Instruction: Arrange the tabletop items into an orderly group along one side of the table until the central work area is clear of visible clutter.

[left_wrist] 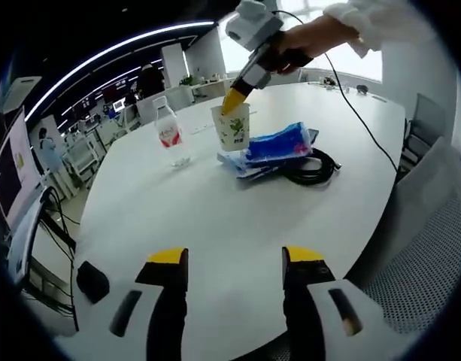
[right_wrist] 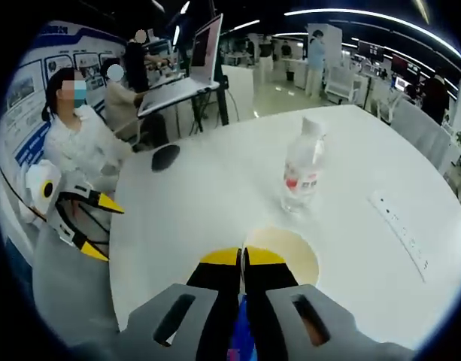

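Clear plastic bottle (left_wrist: 169, 134), seemingly paper cup (left_wrist: 232, 126), smooth matt table (left_wrist: 215, 218)

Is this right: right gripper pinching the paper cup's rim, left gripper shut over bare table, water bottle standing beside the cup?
One thing is wrong: the left gripper is open, jaws wide apart over the bare table, as the left gripper view shows. The right gripper does pinch the paper cup at its rim, and the water bottle stands beside it.

a dark mouse-like object (right_wrist: 165, 157) lies near the edge of the white table (left_wrist: 215, 218). beside that edge sits a person in a white top (right_wrist: 78, 143). behind, a laptop (right_wrist: 204, 51) stands open on a desk, with another seated person (right_wrist: 119, 99) close by. a mesh chair back (left_wrist: 422, 248) stands at the table's side.
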